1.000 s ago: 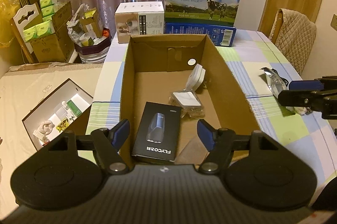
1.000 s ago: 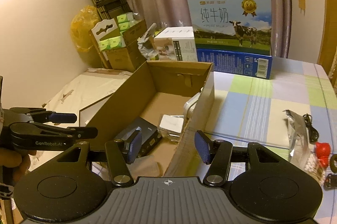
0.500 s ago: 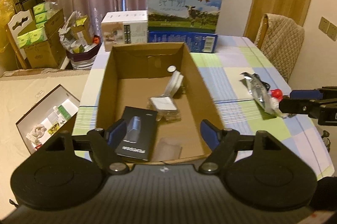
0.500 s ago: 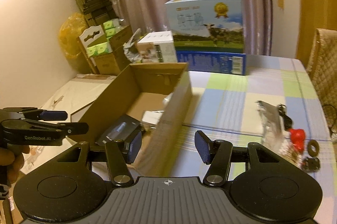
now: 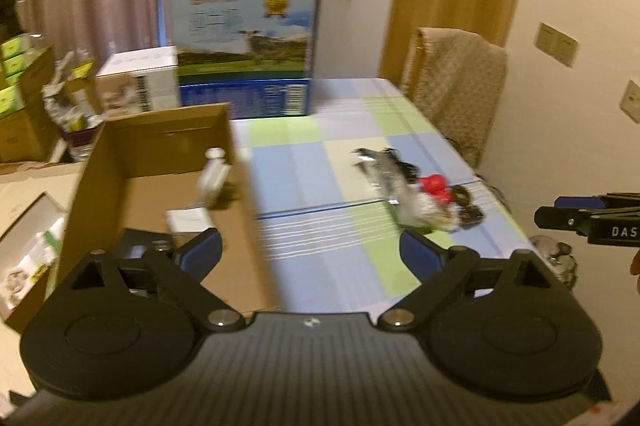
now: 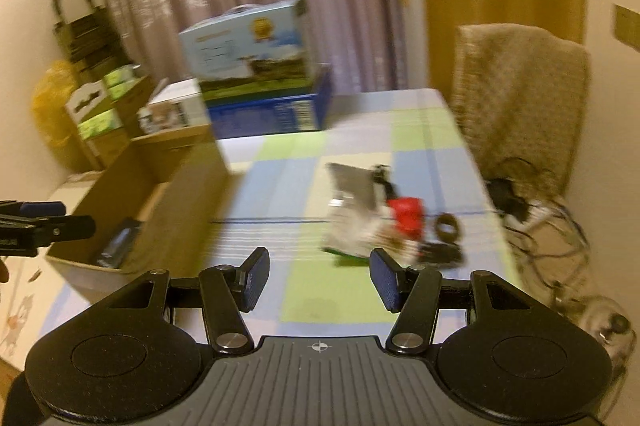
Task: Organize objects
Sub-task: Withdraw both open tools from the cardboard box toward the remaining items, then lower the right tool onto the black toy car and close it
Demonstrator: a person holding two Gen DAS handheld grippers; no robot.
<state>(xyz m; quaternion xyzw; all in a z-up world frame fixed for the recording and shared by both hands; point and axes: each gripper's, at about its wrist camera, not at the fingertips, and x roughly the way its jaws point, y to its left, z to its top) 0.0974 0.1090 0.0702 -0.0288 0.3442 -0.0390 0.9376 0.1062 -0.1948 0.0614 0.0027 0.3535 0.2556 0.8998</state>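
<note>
We hold the left gripper [image 5: 310, 252] over the near edge of the table [image 5: 320, 178], its jaws spread wide with nothing between them; they have just been opening. Our right gripper [image 6: 318, 276] hangs over the table too, jaws parted about halfway and gripping nothing, only green and blue checked cloth showing between the pads.

In the left wrist view, the cardboard box [image 5: 156, 146] sits at about 10 o'clock from the gripper, open at the top. Inside it we see a white item [image 5: 214, 176] leaning near the right wall, a flat white packet [image 5: 188, 220] in front of it, and a black carton [image 5: 138, 246] partly hidden behind the left finger. The right gripper's tip shows at 3 o'clock at the frame's edge.

The loose things lie in a cluster on the table, well apart from the box, at about 1 o'clock from the left gripper and just beyond the right gripper's fingertips at 12 to 1 o'clock. There is a silvery bag [image 6: 354, 186], a red piece [image 6: 406, 214] touching it, a dark ring [image 6: 448, 226] just beside that, and a small dark item [image 6: 440, 250] in front. Motion blur keeps us from telling more about them.

At the table's far end, a milk case [image 5: 244, 30] stands on a blue box [image 5: 244, 98]. A chair [image 5: 456, 82] with a quilted cover stands at the table's right side.
</note>
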